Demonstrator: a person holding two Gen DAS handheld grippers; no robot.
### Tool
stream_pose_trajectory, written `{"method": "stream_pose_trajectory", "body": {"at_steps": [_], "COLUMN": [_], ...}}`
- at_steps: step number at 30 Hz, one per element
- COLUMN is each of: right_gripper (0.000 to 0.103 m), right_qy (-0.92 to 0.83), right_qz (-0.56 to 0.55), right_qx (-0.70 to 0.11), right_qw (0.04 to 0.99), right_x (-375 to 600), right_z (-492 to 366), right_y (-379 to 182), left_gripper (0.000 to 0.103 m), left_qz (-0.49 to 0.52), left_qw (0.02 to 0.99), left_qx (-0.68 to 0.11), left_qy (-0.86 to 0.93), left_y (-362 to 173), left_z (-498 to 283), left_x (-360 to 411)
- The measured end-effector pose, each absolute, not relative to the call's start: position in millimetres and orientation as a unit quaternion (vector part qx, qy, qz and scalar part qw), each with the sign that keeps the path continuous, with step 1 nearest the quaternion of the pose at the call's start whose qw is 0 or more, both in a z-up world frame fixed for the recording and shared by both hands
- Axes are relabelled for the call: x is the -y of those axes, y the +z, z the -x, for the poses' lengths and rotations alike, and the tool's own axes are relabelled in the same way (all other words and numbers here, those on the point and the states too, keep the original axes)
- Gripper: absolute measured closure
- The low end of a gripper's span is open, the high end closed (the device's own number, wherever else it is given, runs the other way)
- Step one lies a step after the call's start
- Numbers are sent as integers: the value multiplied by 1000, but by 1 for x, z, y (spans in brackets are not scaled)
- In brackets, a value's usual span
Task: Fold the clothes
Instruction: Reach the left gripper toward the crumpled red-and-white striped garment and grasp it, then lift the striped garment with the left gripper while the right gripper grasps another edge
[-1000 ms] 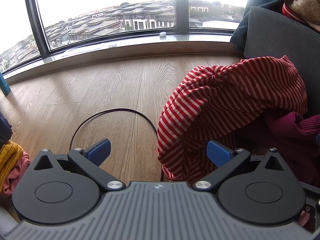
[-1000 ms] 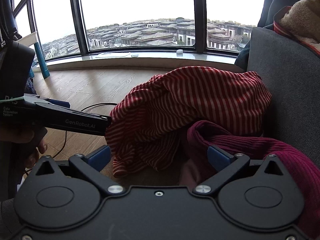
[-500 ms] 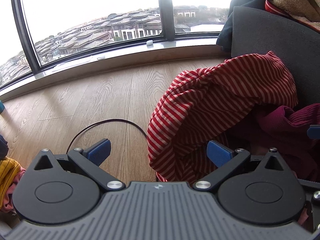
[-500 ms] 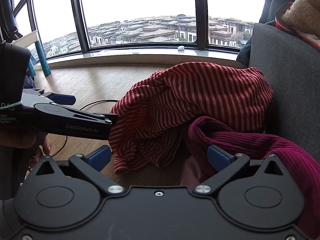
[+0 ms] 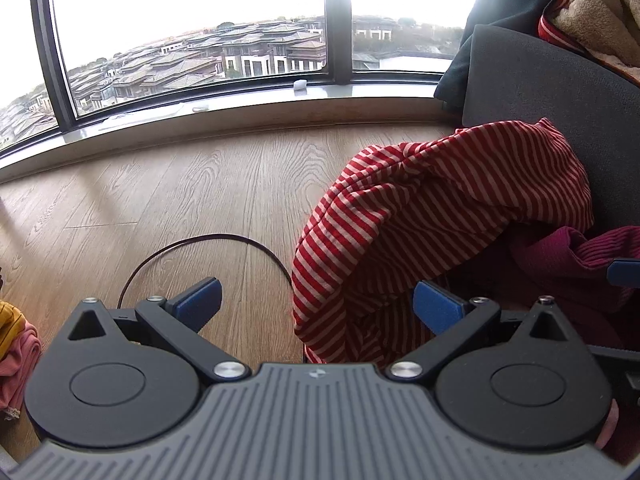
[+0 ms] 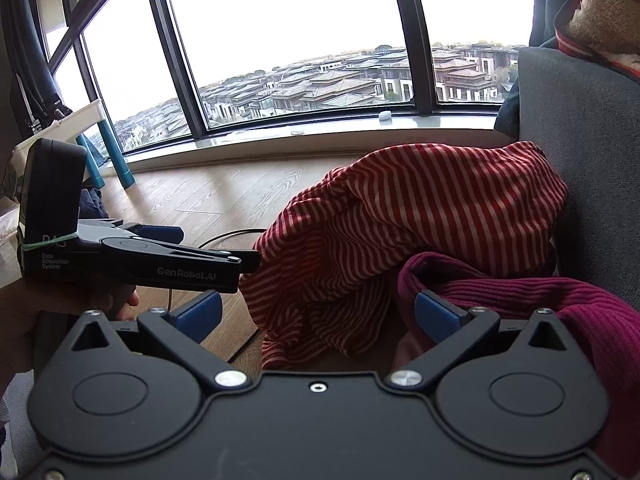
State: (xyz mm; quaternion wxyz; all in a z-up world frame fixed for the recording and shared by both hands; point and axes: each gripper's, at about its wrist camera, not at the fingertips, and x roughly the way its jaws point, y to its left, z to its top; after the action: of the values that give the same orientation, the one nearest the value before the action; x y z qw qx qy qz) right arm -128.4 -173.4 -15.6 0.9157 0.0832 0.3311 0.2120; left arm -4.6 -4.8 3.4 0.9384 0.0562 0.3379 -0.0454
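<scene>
Curved window wall (image 5: pixel 192 40) with dark frames spans the far side; the rooftops beyond it are hazy and the sky is blown out. Wood-grain plank floor (image 5: pixel 180 200) fills the left and middle ground. At right, a dark grey upholstered sofa (image 6: pixel 584 128) is cut off by the frame edge; a beige fleecy blanket (image 5: pixel 600 12) with a red striped border lies on its top, only partly in view.

Red-and-white striped garment (image 5: pixel 440 208), a soft knit, lies crumpled in a mound against the sofa, its near edge hanging in loose folds. A ribbed magenta garment (image 6: pixel 540 292) lies just beside it on the right; how far it extends is hidden by the gripper bodies.

Left gripper (image 5: pixel 316 300): jaws wide apart, blue pads bare, holding nothing; the striped hem lies between the pads, nearer the right one, though contact cannot be made out. Right gripper (image 6: pixel 318 314): jaws likewise wide apart and empty; the magenta fold sits just beside its right pad. In the right wrist view the left gripper appears side-on, its tip at the striped garment's left edge.

A thin black cable (image 5: pixel 208 240) loops on the floor. Yellow and pink cloth (image 5: pixel 16 344) is cut off at the near left.
</scene>
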Motion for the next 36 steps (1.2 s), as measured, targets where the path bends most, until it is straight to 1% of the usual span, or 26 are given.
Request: {"method": "stream_pose_trajectory", "body": {"at_steps": [3, 7, 10, 11, 12, 14, 17, 21, 22, 23, 24, 25, 27, 30, 33, 36], "right_gripper": [0, 0, 0, 0, 0, 0, 0, 0, 0, 0, 0, 0, 0, 0, 0, 0], "right_qy": [214, 211, 215, 216, 217, 218, 214, 230, 233, 235, 238, 241, 247, 249, 243, 238], "right_qz": [-102, -63, -52, -56, -63, -73, -78, -99, -107, -109, -112, -113, -113, -113, -96, -71], "right_qx": [-329, -319, -307, -303, -301, -306, -316, -311, -311, -312, -313, -314, -317, -324, -323, -329], "right_qw": [914, 922, 926, 927, 926, 924, 921, 917, 915, 914, 913, 911, 909, 906, 910, 911], "right_x": [182, 182, 183, 185, 187, 191, 196, 199, 199, 197, 196, 195, 193, 191, 189, 183], "right_z": [127, 129, 133, 134, 134, 132, 127, 125, 124, 123, 122, 121, 120, 118, 120, 119], "right_y": [-12, -6, -1, -1, -1, -2, -6, -6, -6, -6, -6, -6, -7, -11, -14, -18], "left_gripper": [0, 0, 0, 2, 8, 16, 16, 18, 22, 38, 62, 69, 87, 93, 94, 94], "left_qz": [-60, -46, -62, -71, -82, -94, -100, -160, -174, -183, -189, -191, -181, -156, -138, -153], "left_qw": [941, 938, 937, 936, 936, 937, 938, 927, 922, 919, 916, 914, 905, 913, 920, 923], "left_qx": [-330, -332, -330, -328, -326, -318, -306, -303, -309, -315, -320, -329, -348, -338, -314, -293], "left_qy": [-53, -83, -98, -105, -109, -105, -129, -155, -158, -154, -148, -144, -163, -170, -187, -198], "left_y": [8, 7, 2, 1, 1, 2, 6, 0, -4, -8, -12, -16, -22, -6, 28, 70], "left_z": [-5, -23, -38, -43, -48, -58, -73, -96, -102, -106, -110, -114, -119, -110, -92, -66], "left_x": [8, 16, 32, 38, 44, 55, 64, 76, 77, 78, 78, 77, 72, 58, 38, 19]}}
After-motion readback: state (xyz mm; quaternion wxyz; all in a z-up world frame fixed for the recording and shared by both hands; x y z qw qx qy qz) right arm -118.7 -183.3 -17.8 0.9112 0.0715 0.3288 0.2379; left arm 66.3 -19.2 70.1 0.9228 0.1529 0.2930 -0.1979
